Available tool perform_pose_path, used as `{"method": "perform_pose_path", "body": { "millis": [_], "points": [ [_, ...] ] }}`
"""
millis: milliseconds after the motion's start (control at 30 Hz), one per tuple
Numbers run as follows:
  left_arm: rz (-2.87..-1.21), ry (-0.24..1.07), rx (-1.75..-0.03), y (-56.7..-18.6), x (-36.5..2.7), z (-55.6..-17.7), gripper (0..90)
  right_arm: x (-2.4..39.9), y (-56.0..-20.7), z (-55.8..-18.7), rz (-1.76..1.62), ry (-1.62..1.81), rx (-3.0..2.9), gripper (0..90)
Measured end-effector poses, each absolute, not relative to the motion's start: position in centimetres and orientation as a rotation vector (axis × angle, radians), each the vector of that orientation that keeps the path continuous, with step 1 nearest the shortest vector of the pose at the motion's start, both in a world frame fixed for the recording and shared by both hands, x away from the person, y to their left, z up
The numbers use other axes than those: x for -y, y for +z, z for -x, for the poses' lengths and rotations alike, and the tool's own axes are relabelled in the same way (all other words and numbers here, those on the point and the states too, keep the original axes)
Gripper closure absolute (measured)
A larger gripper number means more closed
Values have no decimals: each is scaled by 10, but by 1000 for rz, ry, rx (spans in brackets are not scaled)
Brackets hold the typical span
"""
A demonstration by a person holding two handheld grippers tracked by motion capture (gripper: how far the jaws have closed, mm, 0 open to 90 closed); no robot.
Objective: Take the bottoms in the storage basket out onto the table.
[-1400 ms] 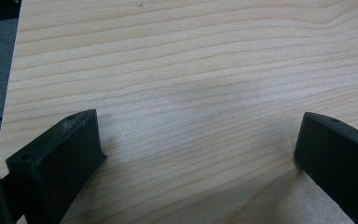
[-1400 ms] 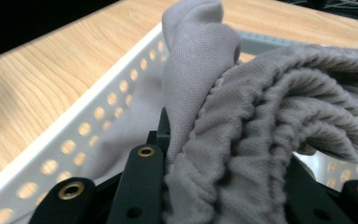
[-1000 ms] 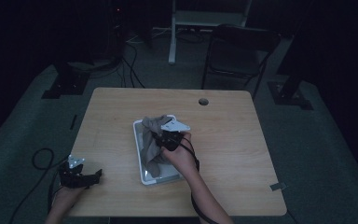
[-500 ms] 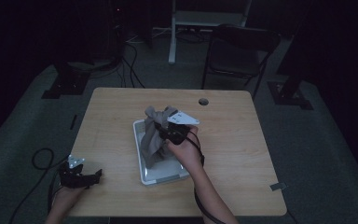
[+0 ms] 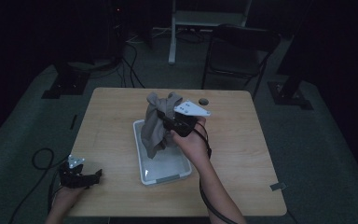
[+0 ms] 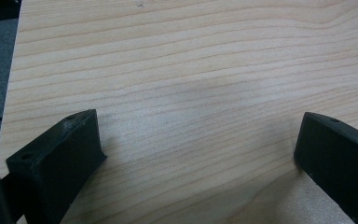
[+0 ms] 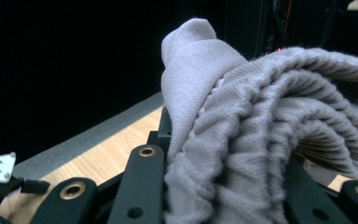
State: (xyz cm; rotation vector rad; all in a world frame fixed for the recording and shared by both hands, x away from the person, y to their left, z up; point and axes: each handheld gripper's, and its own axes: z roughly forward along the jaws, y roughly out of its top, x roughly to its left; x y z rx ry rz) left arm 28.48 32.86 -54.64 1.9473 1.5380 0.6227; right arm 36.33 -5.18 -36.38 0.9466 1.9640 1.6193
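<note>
In the high view the person's right forearm runs up from the bottom edge, right of centre, to the middle of the frame, where the right hand holds the right gripper raised above the table, its jaws pointing toward the left of the frame and its grey three-cornered plate on top. The jaws are clenched on a grey-beige knitted garment: the top of the cloth is bunched at the jaw tips, and the rest hangs down in a loose column to the lower left of the gripper, its lower end dangling over the far half of a white rectangular tray at the centre of the table. Whether the hem touches the tray floor cannot be told.

In the right gripper view the ribbed garment bulges up out of the jaws across the centre and right of the frame, folded over itself, with one smoother flap standing highest.

The left hand sits at the lower left of the high view, by the table's near left corner, well apart from the tray. The left gripper lies low over the table edge. In the left gripper view, the left gripper's jaws stand wide apart, released, with only bare wood grain between them.
</note>
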Motion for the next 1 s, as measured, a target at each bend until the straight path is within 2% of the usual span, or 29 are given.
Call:
{"method": "perform_pose_path", "body": {
  "millis": [433,1000],
  "points": [
    [-1946,623,-1538,-546,-329,-285,13,75,-321,-364,-908,1631,-1888,728],
    [-1950,622,-1537,-546,-329,-285,13,127,-316,-372,-970,1548,-1814,728]
  ]
}}
